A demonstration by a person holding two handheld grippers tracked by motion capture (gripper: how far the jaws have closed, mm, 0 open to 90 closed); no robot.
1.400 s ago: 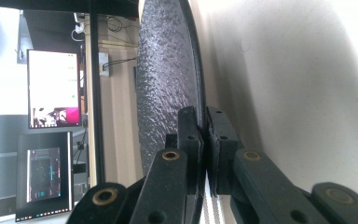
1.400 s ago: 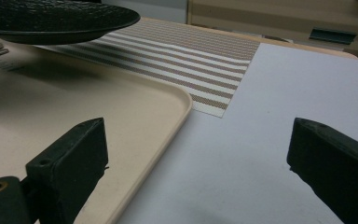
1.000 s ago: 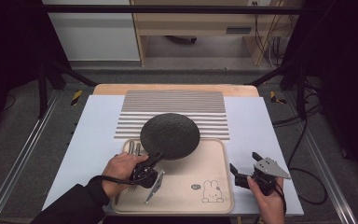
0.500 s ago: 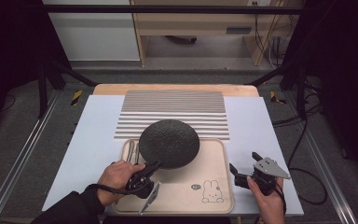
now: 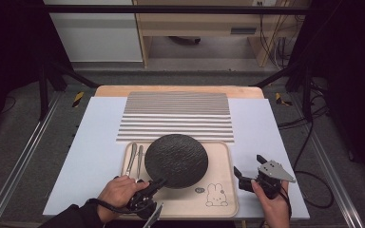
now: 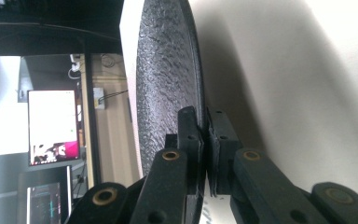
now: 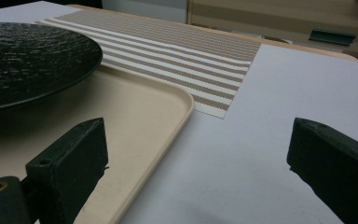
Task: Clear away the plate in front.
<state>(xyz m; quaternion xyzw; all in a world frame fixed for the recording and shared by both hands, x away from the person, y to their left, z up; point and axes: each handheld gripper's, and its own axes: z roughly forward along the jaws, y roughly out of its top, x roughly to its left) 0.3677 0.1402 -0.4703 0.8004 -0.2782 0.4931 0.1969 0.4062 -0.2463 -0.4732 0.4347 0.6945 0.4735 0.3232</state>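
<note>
Tray [image 5: 221, 156]: plate [image 5: 176, 160] btwn L hand-held gripper [image 5: 156, 184] pads

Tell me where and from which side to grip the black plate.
Grip the black plate by its thin rim, coming in level from the near-left edge, one jaw above and one below. It is wide, flat and shallow, so only the edge fits. The left gripper holds it so.

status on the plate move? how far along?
Midway, by the look of it. Done: the left gripper is shut on the rim of the black plate. In hand: the plate hangs above the beige tray. Left: setting it down somewhere. The right gripper waits open beside the tray.
</note>
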